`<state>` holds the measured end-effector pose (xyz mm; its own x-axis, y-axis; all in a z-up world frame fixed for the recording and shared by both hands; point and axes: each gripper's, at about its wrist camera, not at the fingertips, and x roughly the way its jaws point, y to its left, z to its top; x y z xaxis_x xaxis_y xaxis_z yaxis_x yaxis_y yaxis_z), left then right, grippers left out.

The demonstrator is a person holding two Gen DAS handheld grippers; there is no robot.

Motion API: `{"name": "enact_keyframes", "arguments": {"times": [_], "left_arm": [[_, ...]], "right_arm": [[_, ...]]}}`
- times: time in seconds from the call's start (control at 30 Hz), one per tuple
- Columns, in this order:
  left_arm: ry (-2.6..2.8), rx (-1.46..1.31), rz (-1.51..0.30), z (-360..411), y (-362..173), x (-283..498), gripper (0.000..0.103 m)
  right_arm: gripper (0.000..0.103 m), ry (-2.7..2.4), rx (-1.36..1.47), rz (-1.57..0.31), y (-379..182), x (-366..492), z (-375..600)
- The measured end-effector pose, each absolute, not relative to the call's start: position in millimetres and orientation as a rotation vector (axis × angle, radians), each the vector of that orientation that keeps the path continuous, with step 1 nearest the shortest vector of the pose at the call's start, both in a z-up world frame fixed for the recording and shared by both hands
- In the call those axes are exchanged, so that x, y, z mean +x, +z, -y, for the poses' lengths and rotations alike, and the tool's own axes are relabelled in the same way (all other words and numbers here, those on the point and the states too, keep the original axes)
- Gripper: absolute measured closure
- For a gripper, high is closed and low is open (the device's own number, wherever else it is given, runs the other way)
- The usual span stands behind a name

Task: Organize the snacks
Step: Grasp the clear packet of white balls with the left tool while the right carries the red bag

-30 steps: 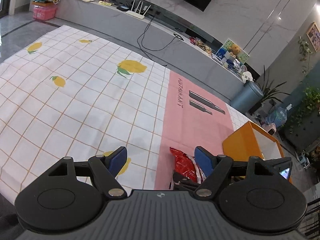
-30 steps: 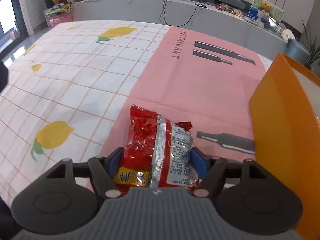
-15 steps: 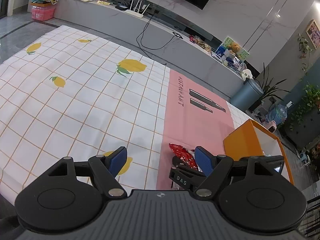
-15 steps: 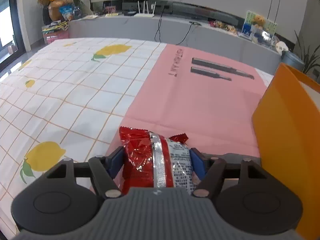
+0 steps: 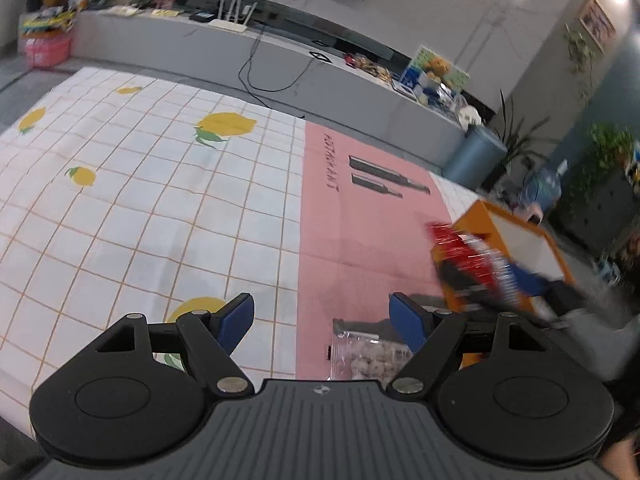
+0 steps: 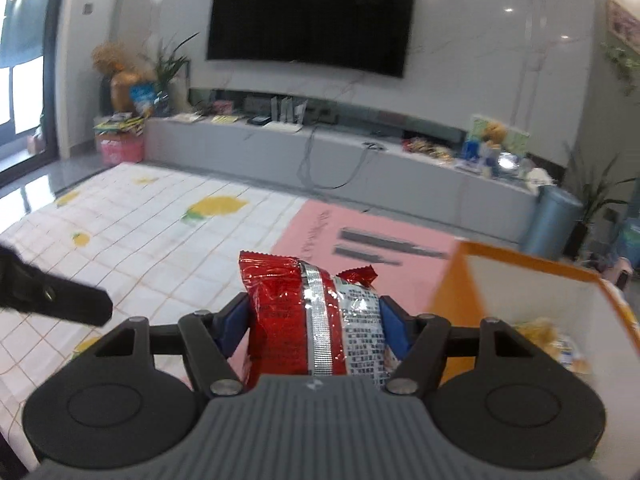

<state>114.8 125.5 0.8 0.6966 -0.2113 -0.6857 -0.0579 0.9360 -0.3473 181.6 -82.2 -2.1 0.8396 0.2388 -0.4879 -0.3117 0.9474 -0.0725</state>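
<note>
A dark television (image 6: 310, 20) hangs above a long grey console (image 6: 340, 160) beside a blue bin (image 6: 552, 220).

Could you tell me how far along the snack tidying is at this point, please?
Done: at least one yellowish packet already lies inside the orange box. In hand: the right gripper is shut on the red snack bag, held off the cloth beside the box. Left: a clear bag of pale snacks lies on the pink mat under the open, empty left gripper.

We see a crinkled glossy foil snack bag (image 6: 316, 320), a matt cloth mat (image 5: 160, 208), and at three o'clock a smooth orange box (image 6: 460, 292).
</note>
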Motion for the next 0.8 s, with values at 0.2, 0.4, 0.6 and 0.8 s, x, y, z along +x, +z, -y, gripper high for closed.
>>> {"name": "enact_keyframes", "arguments": {"times": [0.2,0.4,0.6,0.8], "left_arm": [[-0.16,-0.227,-0.805,-94.2,-6.2,118.1,0.011],[-0.272,-0.09,-0.776,-65.8,-9.8,120.1,0.008],[-0.285,-0.079,-0.809,-44.2,-26.6,138.9,0.007],[-0.341,0.034,-0.856,-15.7,-41.7,147.4,0.007]], "right_arm": [[0.036,0.326,-0.052,-0.466,3.2,152.9,133.0],[0.036,0.394,0.053,-0.469,-0.5,150.5,153.7],[0.036,0.393,0.161,-0.506,-3.7,149.1,166.8],[0.036,0.412,0.156,-0.479,0.1,140.9,164.1]]}}
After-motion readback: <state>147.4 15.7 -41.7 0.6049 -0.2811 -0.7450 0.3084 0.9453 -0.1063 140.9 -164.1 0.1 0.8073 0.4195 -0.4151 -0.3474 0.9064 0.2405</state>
